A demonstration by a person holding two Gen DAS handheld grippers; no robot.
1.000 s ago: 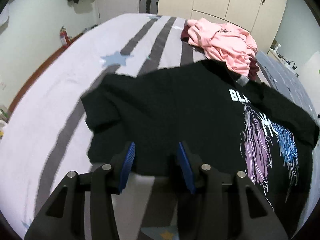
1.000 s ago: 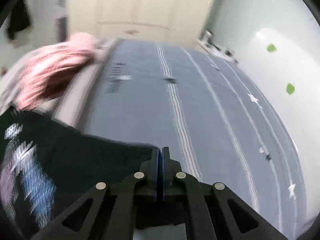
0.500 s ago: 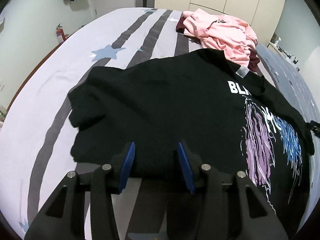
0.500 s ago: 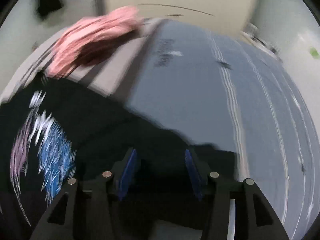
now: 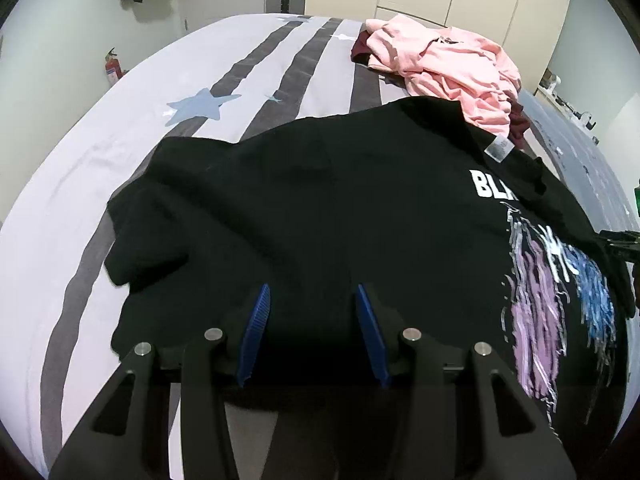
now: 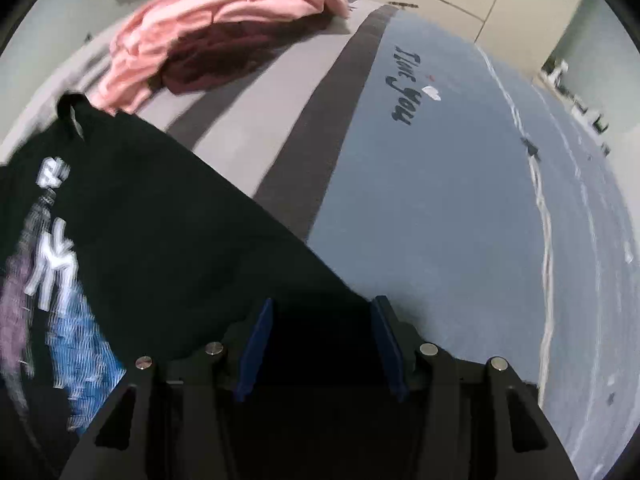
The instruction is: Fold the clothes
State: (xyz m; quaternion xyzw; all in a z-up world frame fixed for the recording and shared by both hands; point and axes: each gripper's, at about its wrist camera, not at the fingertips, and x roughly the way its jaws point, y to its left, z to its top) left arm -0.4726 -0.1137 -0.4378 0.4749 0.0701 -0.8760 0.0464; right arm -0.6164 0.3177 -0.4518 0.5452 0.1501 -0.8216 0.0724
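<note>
Across the striped bed (image 5: pixel 100 168) we see a black T-shirt (image 5: pixel 320 200) lying below a pink garment (image 5: pixel 448 60), our left gripper (image 5: pixel 312 312) and right gripper (image 6: pixel 322 328) spread wide over its edges, gripping nothing.

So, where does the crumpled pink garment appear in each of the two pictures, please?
Left wrist view: the crumpled pink garment lies upper right of centre, on the striped bedcover, just behind the collar of the black printed T-shirt.
Right wrist view: the same garment fills the upper left, on top of a dark maroon garment.
Shared landmark: the T-shirt's white lettering and purple-blue print.
</note>
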